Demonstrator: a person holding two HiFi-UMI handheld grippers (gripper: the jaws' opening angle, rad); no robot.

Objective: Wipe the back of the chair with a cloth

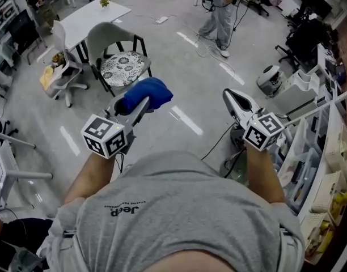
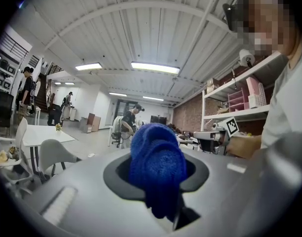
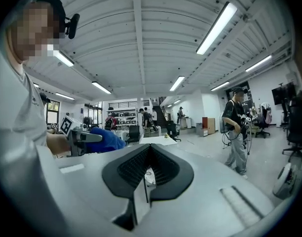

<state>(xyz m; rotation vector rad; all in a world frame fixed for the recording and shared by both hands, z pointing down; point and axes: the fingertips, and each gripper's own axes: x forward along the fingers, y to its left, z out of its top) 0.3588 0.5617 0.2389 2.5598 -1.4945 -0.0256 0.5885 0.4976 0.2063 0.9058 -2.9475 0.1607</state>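
My left gripper is held up in front of the person's chest and is shut on a bunched blue cloth. In the left gripper view the cloth bulges out from between the jaws. The grey chair with black legs and a patterned seat cushion stands on the floor beyond the left gripper, its curved back toward the white table. The same chair shows low at the left of the left gripper view. My right gripper hovers at the right, shut, with nothing in it.
A white table stands behind the chair, and a white office chair holding a yellow item is to its left. A person stands at the back. Shelves and bins line the right side. A cable lies on the floor.
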